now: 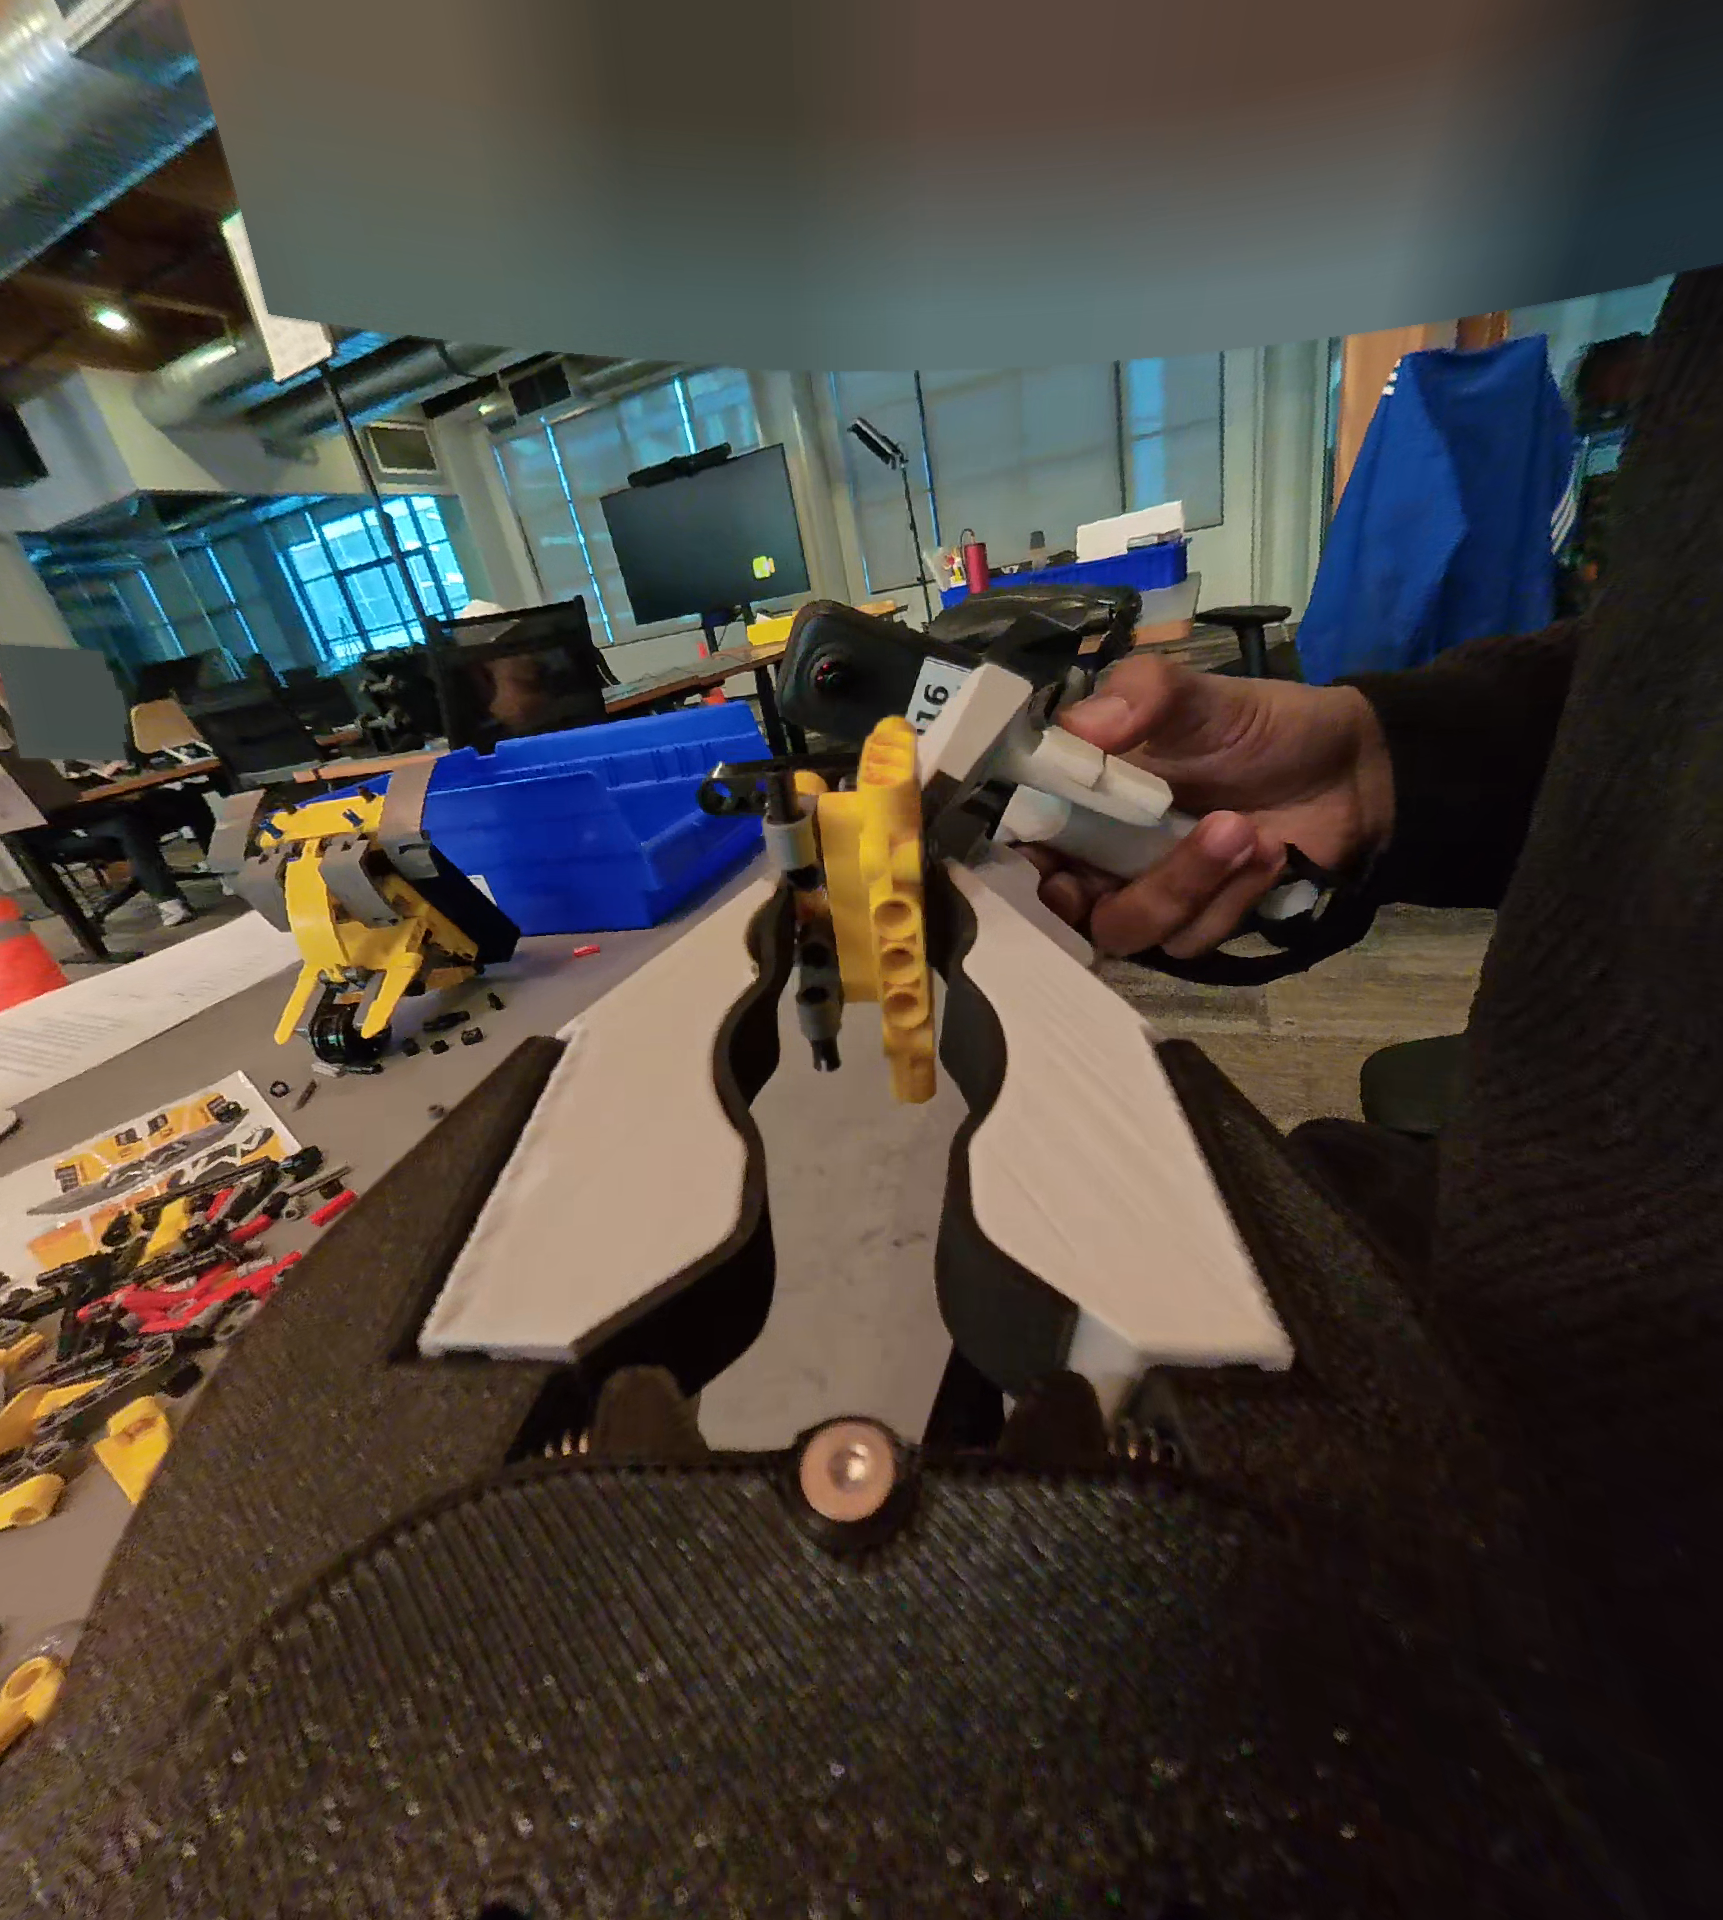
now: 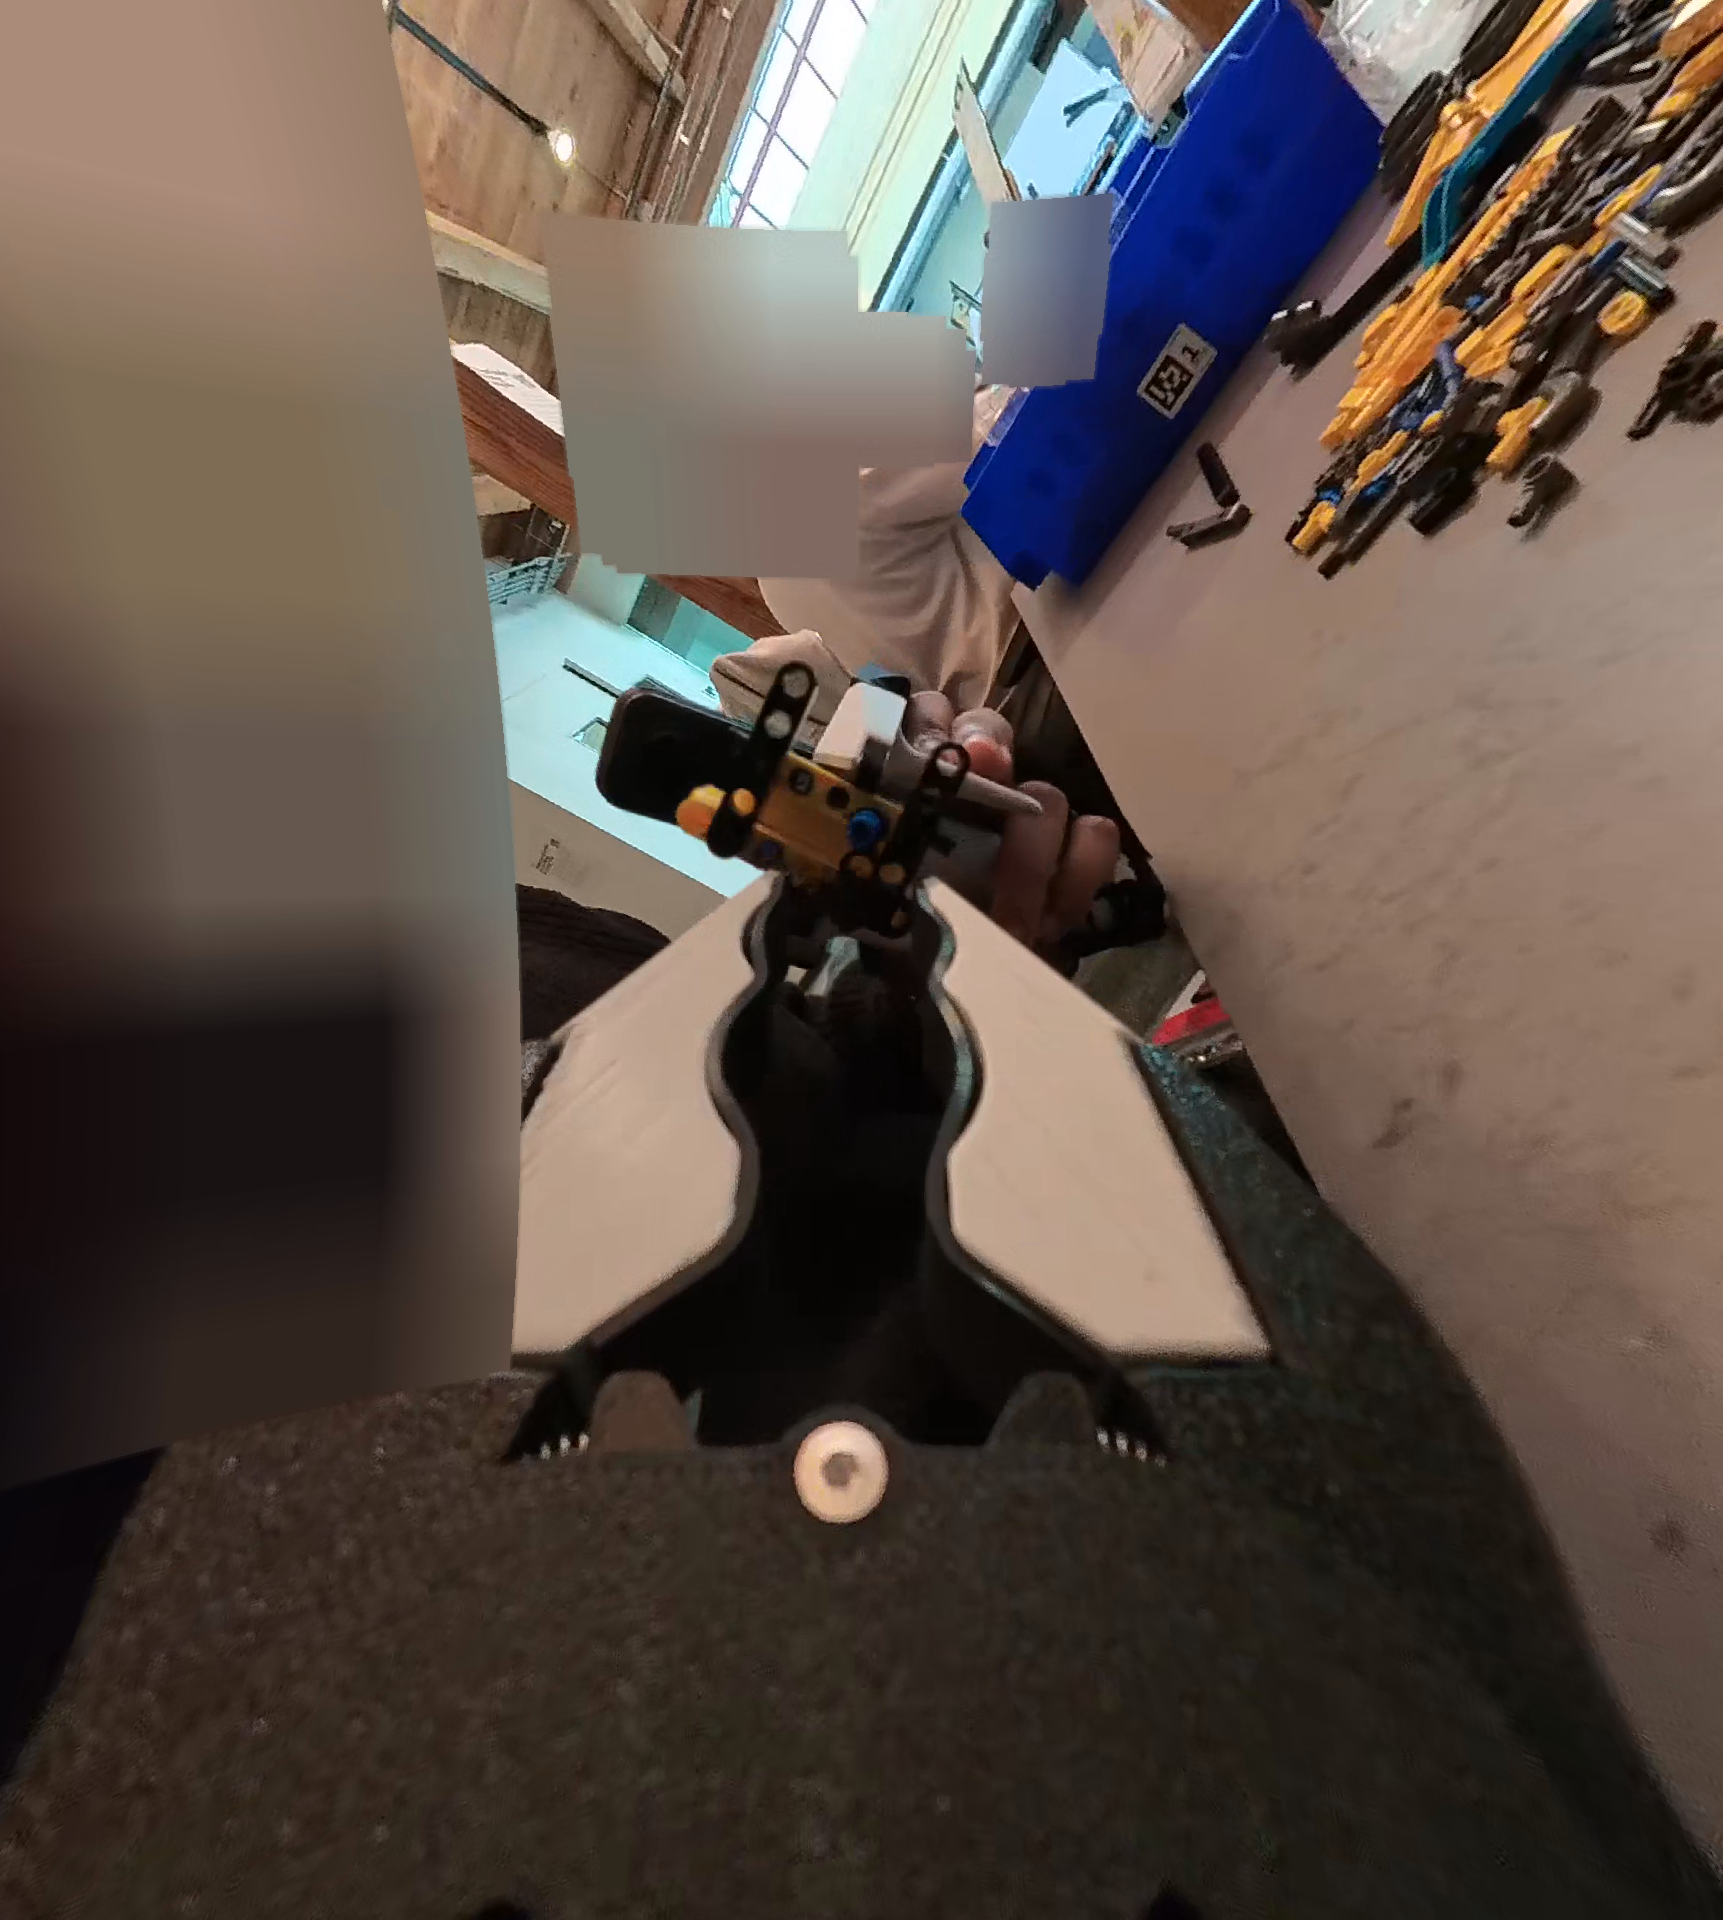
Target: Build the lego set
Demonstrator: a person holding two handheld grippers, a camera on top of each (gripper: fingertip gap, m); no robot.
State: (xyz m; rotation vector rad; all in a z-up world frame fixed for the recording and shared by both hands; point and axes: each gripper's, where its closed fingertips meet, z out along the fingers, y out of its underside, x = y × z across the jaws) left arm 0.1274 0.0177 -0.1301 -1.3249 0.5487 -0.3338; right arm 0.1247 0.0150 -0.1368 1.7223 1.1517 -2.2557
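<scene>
A small yellow and black building-brick assembly (image 1: 878,894) is held in the air between both grippers, off the table edge. My left gripper (image 1: 862,904) is shut on its yellow beam; a black pin-and-axle stack hangs beside it. The right gripper's white finger (image 1: 982,727) meets the assembly from the far side, and a hand (image 1: 1231,790) holds that gripper. In the right wrist view my right gripper (image 2: 852,899) is shut on the same assembly (image 2: 815,821), at its black beams. The left gripper's white finger (image 2: 862,727) shows just behind it.
On the grey table (image 1: 628,977) stand a blue bin (image 1: 608,831) and a partly built yellow model (image 1: 358,914). Loose yellow, black and red parts (image 1: 109,1330) lie on an instruction sheet (image 1: 161,1143). The right wrist view shows the bin (image 2: 1179,312) and loose parts (image 2: 1511,312). Both grippers' tips are roughly 35 centimeters from the partly built yellow model (image 1: 358,914).
</scene>
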